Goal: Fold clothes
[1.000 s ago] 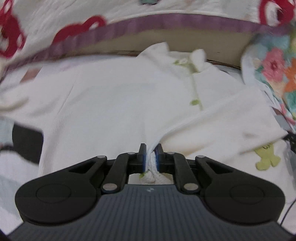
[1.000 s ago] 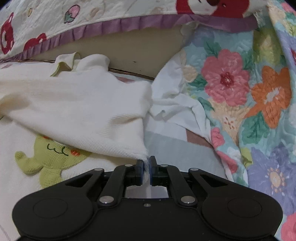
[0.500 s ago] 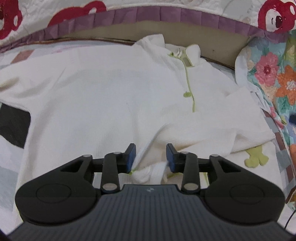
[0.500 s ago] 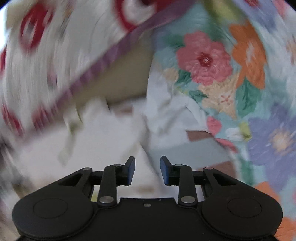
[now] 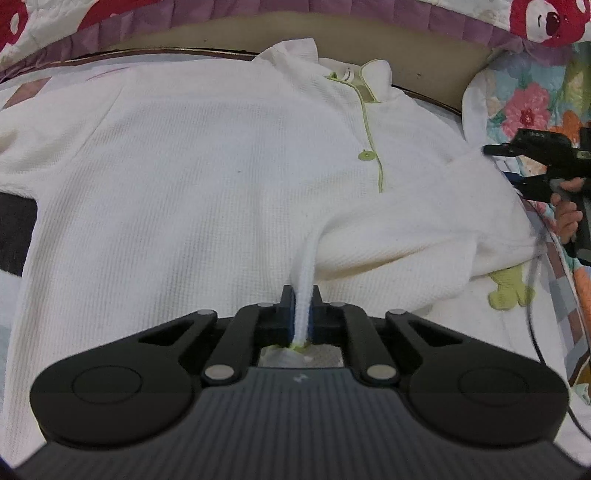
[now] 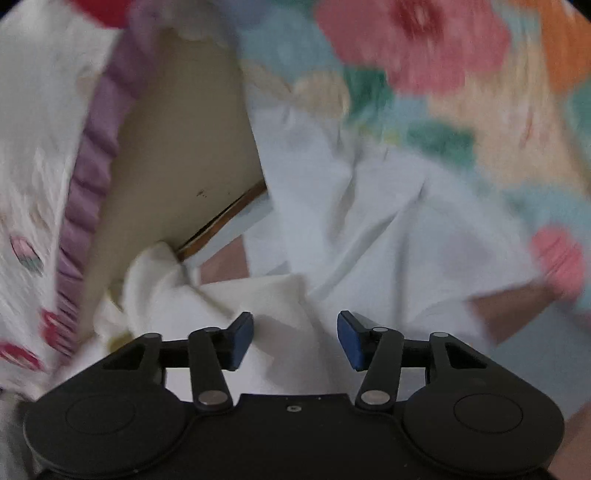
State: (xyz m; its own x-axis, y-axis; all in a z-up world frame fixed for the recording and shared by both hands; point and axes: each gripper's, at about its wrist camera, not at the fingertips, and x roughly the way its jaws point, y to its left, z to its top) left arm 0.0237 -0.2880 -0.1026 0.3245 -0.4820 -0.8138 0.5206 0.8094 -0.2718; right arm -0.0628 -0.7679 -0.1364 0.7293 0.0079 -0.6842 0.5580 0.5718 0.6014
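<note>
A cream waffle-knit shirt (image 5: 207, 173) with lime-green piping and a green button lies spread on the bed, collar at the far side. One sleeve (image 5: 413, 236) is folded across its right half. My left gripper (image 5: 302, 314) is shut on a pinched ridge of the shirt's fabric near its lower middle. In the blurred right wrist view my right gripper (image 6: 295, 338) is open, hovering over a corner of the cream shirt (image 6: 266, 314). The left wrist view shows the right gripper (image 5: 546, 166) at the far right, held by a hand.
A quilt with red bears and purple trim (image 5: 461, 18) runs along the far side above a beige headboard (image 5: 207, 37). A floral quilt (image 6: 424, 66) and white sheet (image 6: 369, 206) lie to the right. A green animal patch (image 5: 511, 291) shows under the sleeve.
My left gripper opened half a second ago and has shut again on a ridge of shirt fabric. My right gripper let go of the sleeve, opened wide and swung away to the right.
</note>
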